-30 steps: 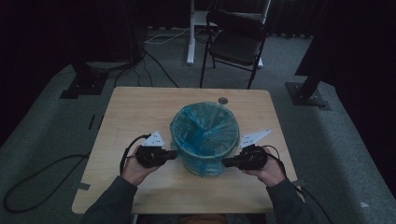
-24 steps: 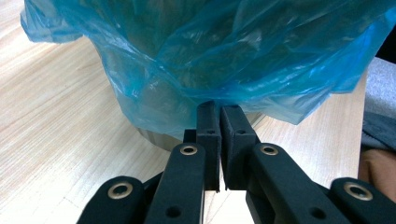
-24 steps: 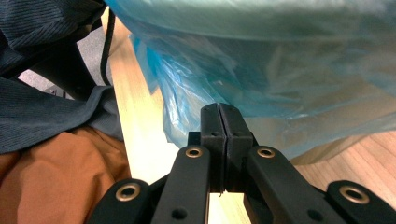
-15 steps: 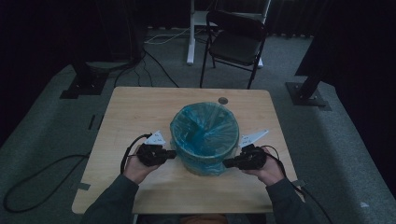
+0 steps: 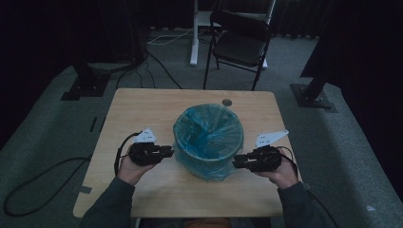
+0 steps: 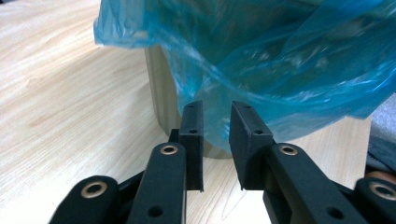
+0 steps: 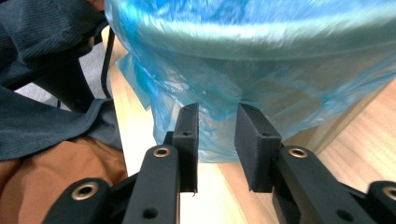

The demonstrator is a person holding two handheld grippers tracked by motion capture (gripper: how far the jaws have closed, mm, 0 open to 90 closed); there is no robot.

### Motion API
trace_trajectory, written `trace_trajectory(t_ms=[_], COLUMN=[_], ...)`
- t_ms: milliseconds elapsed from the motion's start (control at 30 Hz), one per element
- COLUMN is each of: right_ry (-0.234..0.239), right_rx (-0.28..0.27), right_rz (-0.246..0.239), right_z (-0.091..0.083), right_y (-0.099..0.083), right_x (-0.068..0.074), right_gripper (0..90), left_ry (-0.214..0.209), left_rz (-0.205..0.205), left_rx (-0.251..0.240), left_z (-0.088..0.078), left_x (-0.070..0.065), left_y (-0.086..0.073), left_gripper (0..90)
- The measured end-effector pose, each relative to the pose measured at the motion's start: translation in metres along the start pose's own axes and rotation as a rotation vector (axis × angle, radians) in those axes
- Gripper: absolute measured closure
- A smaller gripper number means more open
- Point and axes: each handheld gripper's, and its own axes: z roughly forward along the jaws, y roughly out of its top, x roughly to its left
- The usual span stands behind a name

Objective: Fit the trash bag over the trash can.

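Note:
A round bin lined with a blue plastic bag stands in the middle of the wooden table. My left gripper is at the bin's left side, pointing at it. Its jaws have just been opening; in the left gripper view they stand apart, with the bag's hanging skirt just past the tips and unpressed. My right gripper is at the bin's right side. It has also just been opening, and its pads stand clear of the bag film.
A small round hole sits in the table behind the bin. On the floor beyond stand a black folding chair, a white post and dark stand bases at the left and right. Cables lie on the floor.
The jaws of both grippers have parted at the bin's sides. Both hands have stayed where they were.

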Motion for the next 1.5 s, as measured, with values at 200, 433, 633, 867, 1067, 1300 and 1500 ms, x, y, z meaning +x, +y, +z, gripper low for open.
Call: trace_trajectory(t_ms=[200,433,633,867,1067,1300,1500], right_ry=[-0.062,-0.139,-0.172,-0.183,-0.185,-0.172,-0.162], right_rx=[-0.018,-0.046,-0.072,-0.083,-0.074,-0.057,-0.035], right_rz=[0.001,0.026,0.044,0.051,0.040,0.029,0.040], right_z=[-0.010,-0.014,-0.017,-0.012,-0.011,-0.009,-0.004], right_y=[0.000,-0.001,0.001,0.007,0.008,0.010,0.007], right_x=[-0.002,-0.010,-0.015,-0.022,-0.021,-0.021,-0.023], right_gripper=[66.0,71.7,76.6,77.7,67.6,88.2,89.9], left_ry=[0.011,0.020,0.021,0.014,0.008,-0.006,-0.018], left_rz=[0.014,0.037,0.048,0.078,0.100,0.121,0.143], left_rx=[-0.031,-0.067,-0.092,-0.107,-0.114,-0.114,-0.094], left_z=[-0.009,-0.019,-0.024,-0.024,-0.024,-0.016,-0.007], left_x=[-0.002,-0.002,-0.003,-0.006,-0.009,-0.011,-0.013], left_y=[0.009,0.024,0.035,0.050,0.062,0.079,0.094], left_gripper=[70.0,68.0,67.4,66.5,66.0,65.2,63.2])
